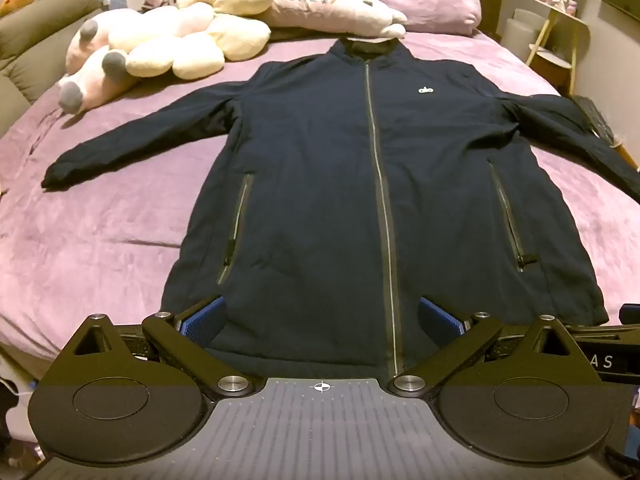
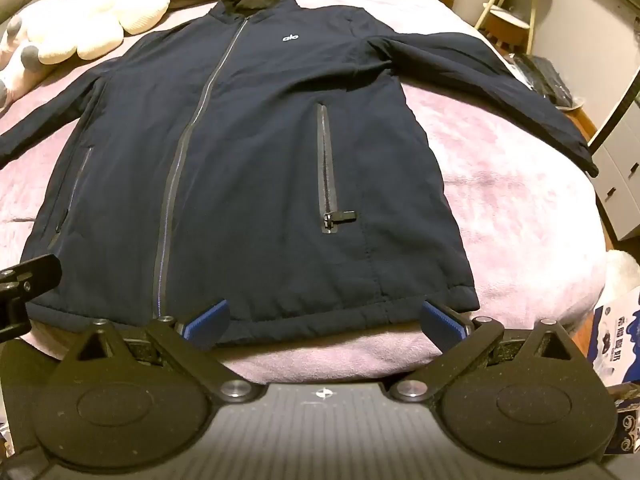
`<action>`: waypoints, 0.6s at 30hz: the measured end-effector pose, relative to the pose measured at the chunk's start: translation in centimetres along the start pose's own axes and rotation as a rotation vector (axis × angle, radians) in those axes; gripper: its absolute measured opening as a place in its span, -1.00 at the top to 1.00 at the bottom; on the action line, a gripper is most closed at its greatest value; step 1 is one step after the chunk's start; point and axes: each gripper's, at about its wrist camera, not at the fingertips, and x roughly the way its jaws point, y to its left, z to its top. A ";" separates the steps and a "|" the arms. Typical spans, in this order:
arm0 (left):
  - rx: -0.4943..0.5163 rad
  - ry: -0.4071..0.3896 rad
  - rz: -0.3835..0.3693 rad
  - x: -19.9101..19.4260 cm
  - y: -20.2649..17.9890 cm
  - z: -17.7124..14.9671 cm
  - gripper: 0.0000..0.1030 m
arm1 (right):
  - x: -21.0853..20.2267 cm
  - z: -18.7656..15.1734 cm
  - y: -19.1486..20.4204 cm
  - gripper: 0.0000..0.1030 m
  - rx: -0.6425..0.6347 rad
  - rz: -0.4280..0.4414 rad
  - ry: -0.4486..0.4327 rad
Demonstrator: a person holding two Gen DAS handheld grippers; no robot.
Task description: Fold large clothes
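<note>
Grippers first: both tilt steeply down toward the near hem of a dark navy jacket (image 1: 320, 184) spread flat, front up, on a bed covered with a mauve fleece blanket (image 1: 100, 232). The left gripper (image 1: 320, 322) has its jaws spread wide, its blue ribbed pads (image 1: 202, 320) standing on either side of the hem around the bottom of the centre zip, nothing pinched between them. The right gripper (image 2: 324, 324) is likewise spread wide over the hem on the side of the right-hand pocket, one blue pad over the dark cloth and the other just beyond the jacket's corner, above bare blanket; whether either pad touches the fabric cannot be told. Each tool shows black linkage arms with round metal pivots and a grey ridged body. The jacket looks matte and lightly padded, with a stand collar (image 1: 368, 46), a long grey zip (image 1: 380, 200) closed from collar to hem, two slanted zipped pockets (the pull tab (image 2: 344, 215) of one lies sideways) and a small white logo (image 1: 426, 90) on the chest. Both sleeves stretch outward, one reaching the bed's edge. Beyond the collar lie plump cream and pink plush toys (image 1: 160, 44) and a lilac pillow (image 1: 420, 0).
</note>
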 end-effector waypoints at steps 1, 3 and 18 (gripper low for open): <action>0.001 -0.003 0.002 0.0 0.0 0.0 -1.00 | 0.0 0.0 0.0 -0.97 0.000 0.000 -0.002; 0.002 -0.001 0.002 0.0 0.0 0.0 -1.00 | 0.0 0.0 0.0 -0.97 -0.001 -0.004 0.002; 0.004 -0.001 0.004 -0.3 -0.2 0.2 -1.00 | -0.1 -0.1 -0.1 -0.97 0.002 0.000 0.002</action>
